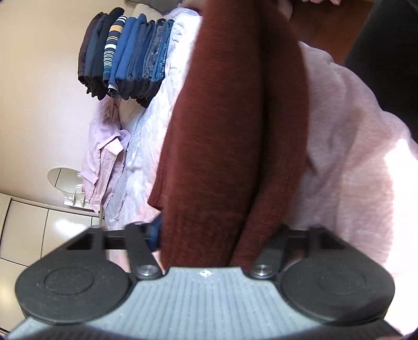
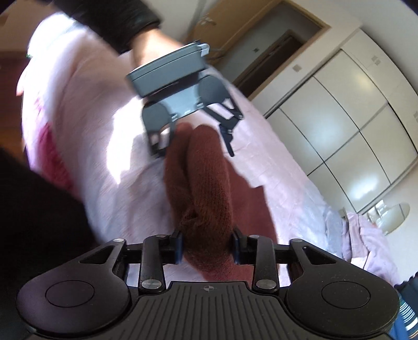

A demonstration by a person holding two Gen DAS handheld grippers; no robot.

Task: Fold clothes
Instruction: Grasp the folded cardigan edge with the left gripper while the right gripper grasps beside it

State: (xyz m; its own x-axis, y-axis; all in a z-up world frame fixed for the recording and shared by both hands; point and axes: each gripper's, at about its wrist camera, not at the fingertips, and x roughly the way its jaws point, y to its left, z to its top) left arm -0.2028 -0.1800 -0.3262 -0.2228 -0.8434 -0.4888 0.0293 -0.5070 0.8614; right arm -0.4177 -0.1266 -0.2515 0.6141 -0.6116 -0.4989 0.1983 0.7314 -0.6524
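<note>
A maroon knit sweater (image 1: 235,136), folded into a long thick roll, hangs stretched between both grippers just above the pink bedspread (image 1: 352,162). In the left wrist view my left gripper (image 1: 206,235) has one end of the roll between its jaws. Its blue left pad (image 1: 154,235) touches the knit, and the right finger is hidden behind the fabric. My right gripper (image 2: 207,245) is shut on the other end of the sweater (image 2: 206,177), with both blue pads pressed into it. The left gripper (image 2: 194,146) shows opposite, blurred, straddling the far end.
A stack of folded dark and blue clothes (image 1: 125,55) sits at the far side of the bed beside a crumpled pink shirt (image 1: 104,157). A round mirror (image 1: 65,180) stands on a low unit. White wardrobe doors (image 2: 352,125) and a doorway (image 2: 274,52) lie beyond. A dark sleeve (image 2: 112,23) holds the left gripper.
</note>
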